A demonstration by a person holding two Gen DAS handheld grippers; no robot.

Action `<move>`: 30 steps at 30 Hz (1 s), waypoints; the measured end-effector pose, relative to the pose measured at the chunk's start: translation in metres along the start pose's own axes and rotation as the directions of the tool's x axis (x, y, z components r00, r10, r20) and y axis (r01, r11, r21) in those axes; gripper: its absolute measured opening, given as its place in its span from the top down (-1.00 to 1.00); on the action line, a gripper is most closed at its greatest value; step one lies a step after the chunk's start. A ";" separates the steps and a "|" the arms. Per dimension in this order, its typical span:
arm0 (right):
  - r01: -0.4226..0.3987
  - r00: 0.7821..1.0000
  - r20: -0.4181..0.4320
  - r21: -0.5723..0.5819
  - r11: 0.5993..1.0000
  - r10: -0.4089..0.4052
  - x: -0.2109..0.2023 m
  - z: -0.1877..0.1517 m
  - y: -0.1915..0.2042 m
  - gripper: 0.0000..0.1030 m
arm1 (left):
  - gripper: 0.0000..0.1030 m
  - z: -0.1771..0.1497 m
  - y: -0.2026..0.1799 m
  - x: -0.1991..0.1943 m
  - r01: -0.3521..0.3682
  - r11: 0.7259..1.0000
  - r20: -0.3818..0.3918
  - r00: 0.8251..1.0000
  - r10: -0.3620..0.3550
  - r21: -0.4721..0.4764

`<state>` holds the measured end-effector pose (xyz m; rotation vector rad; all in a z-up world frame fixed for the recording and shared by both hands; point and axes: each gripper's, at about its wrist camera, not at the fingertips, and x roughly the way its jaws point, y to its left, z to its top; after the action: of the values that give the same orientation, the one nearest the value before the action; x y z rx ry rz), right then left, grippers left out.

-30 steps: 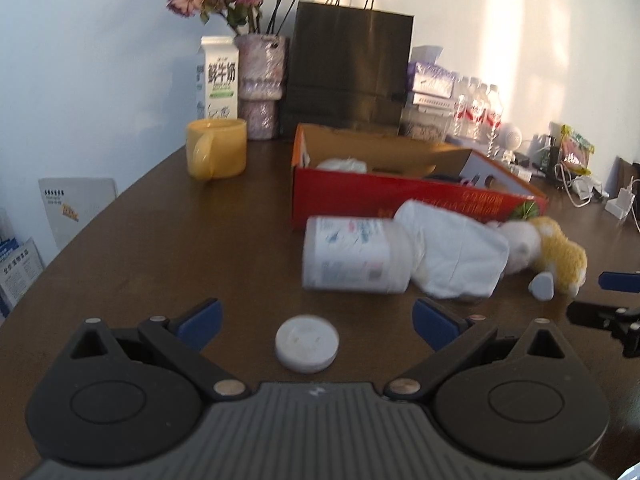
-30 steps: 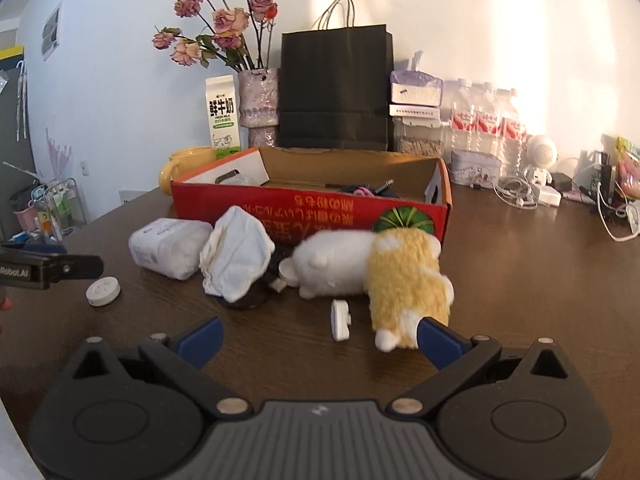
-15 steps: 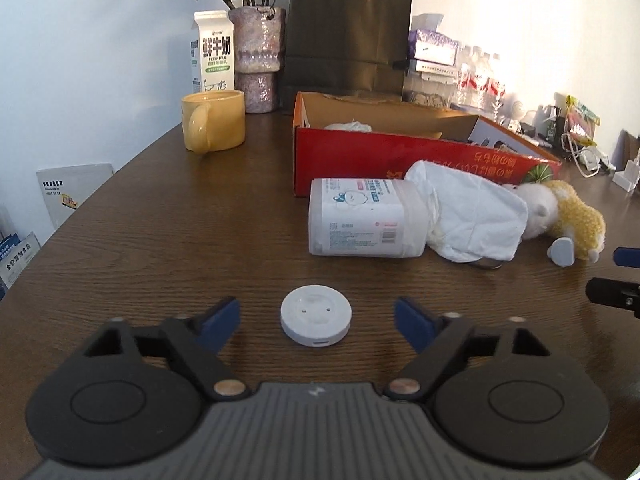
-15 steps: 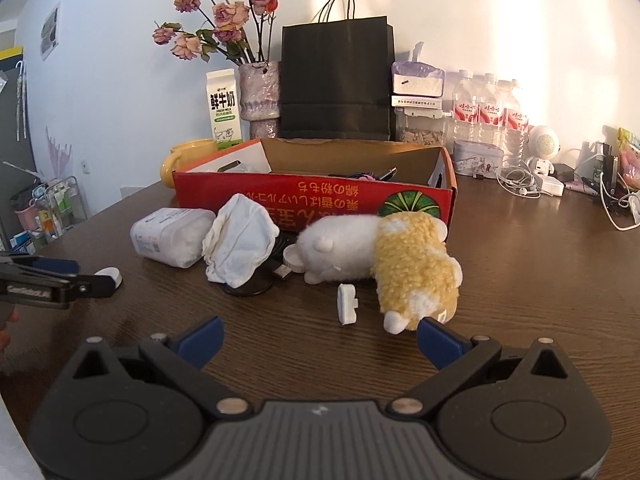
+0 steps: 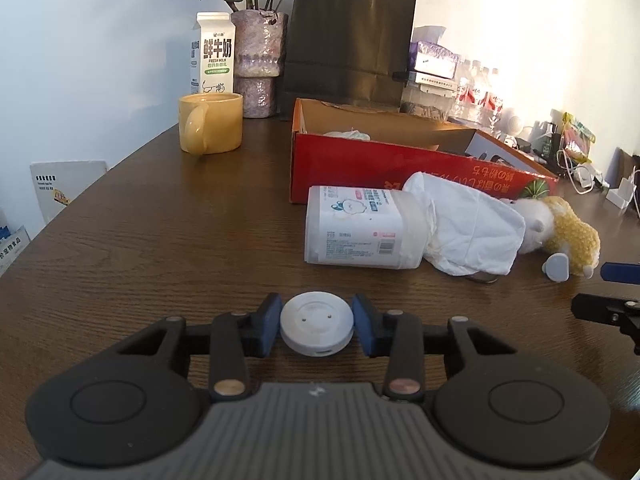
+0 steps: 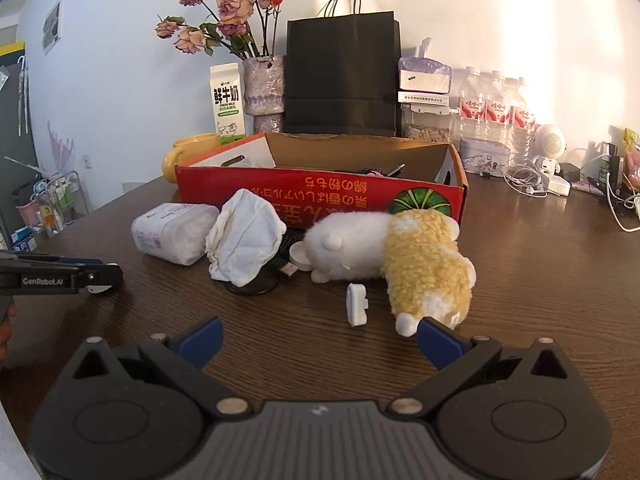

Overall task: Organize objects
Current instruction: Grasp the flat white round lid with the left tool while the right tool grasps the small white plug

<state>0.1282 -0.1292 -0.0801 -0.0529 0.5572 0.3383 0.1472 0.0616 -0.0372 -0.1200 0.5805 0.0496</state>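
My left gripper (image 5: pixel 317 326) is shut on a white round puck (image 5: pixel 317 328) low over the brown table. Beyond it a white plastic jar (image 5: pixel 360 232) lies on its side against a crumpled white cloth (image 5: pixel 472 224), with a white and yellow plush toy (image 5: pixel 560 228) to the right and a red cardboard box (image 5: pixel 400 160) behind. My right gripper (image 6: pixel 320 344) is open and empty, low over the table in front of the plush toy (image 6: pixel 400 256) and a small white plug (image 6: pixel 356 304). The left gripper (image 6: pixel 96 278) shows at the left edge of the right wrist view.
A yellow mug (image 5: pixel 210 122), milk carton (image 5: pixel 214 54), vase of dried roses (image 5: pixel 258 64) and black paper bag (image 5: pixel 348 48) stand at the back. Water bottles (image 6: pixel 496 108), cables and chargers (image 6: pixel 560 188) fill the back right. The red box (image 6: pixel 320 196) holds a few items.
My left gripper moved forward over the white puck and closed its fingers on it. My right gripper stayed open and crept closer to the plush toy.
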 end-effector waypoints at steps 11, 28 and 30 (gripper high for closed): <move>0.018 1.000 0.023 -0.039 0.999 -0.017 0.014 0.017 0.007 -0.67 | 0.22 0.005 -0.005 -0.006 0.026 1.000 0.028 0.999 -0.026 -0.003; 0.027 0.997 -0.075 -0.062 0.998 -0.032 0.049 0.020 0.000 0.51 | 0.22 0.007 -0.006 -0.011 0.069 0.998 0.035 0.997 -0.069 -0.005; 0.023 0.997 -0.075 -0.068 0.997 -0.028 0.049 0.020 0.000 0.78 | 0.22 0.007 -0.005 -0.012 0.070 0.998 0.036 0.997 -0.069 -0.007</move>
<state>0.1773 -0.1117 -0.0895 -0.1375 0.6202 0.3314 0.1417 0.0571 -0.0244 -0.1466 0.5396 -0.0135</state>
